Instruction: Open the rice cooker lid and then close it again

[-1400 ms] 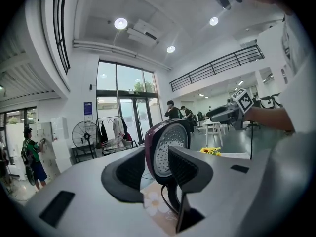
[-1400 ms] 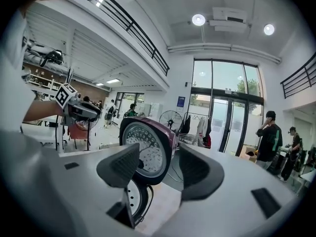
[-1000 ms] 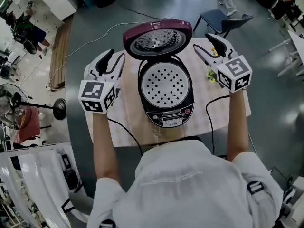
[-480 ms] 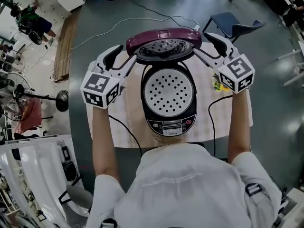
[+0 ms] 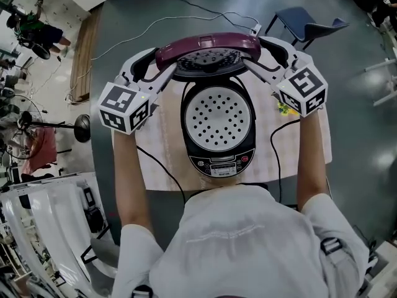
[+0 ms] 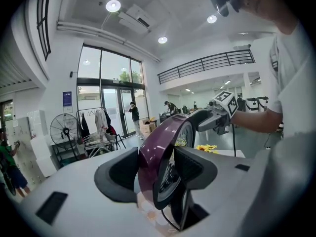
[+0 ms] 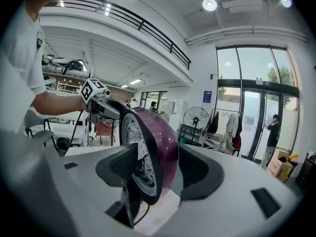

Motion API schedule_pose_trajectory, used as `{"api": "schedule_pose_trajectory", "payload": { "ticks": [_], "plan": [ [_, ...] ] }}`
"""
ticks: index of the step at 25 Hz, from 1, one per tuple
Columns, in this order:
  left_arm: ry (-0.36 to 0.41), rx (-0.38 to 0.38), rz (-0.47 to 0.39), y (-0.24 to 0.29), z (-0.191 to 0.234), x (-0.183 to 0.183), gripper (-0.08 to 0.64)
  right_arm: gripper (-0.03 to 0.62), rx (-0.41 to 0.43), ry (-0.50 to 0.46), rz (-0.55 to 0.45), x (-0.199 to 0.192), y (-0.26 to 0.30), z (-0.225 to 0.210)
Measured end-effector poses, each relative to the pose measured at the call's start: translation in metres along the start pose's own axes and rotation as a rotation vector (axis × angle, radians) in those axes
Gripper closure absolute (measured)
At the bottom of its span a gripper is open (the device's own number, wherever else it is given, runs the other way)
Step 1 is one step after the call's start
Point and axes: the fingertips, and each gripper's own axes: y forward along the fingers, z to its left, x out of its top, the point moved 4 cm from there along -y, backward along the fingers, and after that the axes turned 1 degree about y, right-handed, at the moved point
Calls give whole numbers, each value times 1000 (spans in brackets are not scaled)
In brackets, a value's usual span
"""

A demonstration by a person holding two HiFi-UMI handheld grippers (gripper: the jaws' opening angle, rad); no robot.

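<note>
The rice cooker (image 5: 218, 157) stands on the table with its pot open; a white perforated tray (image 5: 217, 118) shows inside. Its purple lid (image 5: 205, 46) is raised at the back, nearly upright. My left gripper (image 5: 162, 64) straddles the lid's left edge and my right gripper (image 5: 263, 58) its right edge. In the left gripper view the lid (image 6: 159, 142) passes between the open jaws of the left gripper (image 6: 155, 172), one jaw behind it and one in front. The right gripper view shows the same: the lid (image 7: 165, 137) sits inside the right gripper (image 7: 158, 169). I cannot tell if the pads press on it.
A pale patterned cloth (image 5: 166, 160) covers the small table. Yellow flowers (image 5: 284, 109) lie at its right edge under my right gripper. The cooker's black cable (image 5: 276, 160) runs off the front. A blue chair (image 5: 304, 25) stands behind on the right, a floor fan (image 5: 77, 129) to the left.
Both grippers moved inward and forward from beside the cooker until their jaws came round the lid's two side edges. The lid now stands more upright than before.
</note>
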Motion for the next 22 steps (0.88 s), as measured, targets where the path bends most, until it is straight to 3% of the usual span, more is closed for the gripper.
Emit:
{"api": "schedule_pose_trajectory", "payload": {
  "ticks": [22],
  "plan": [
    [16,1,-9,-27,-40,-10,310,325,4,-31,-10,4,-29,36]
  ]
}}
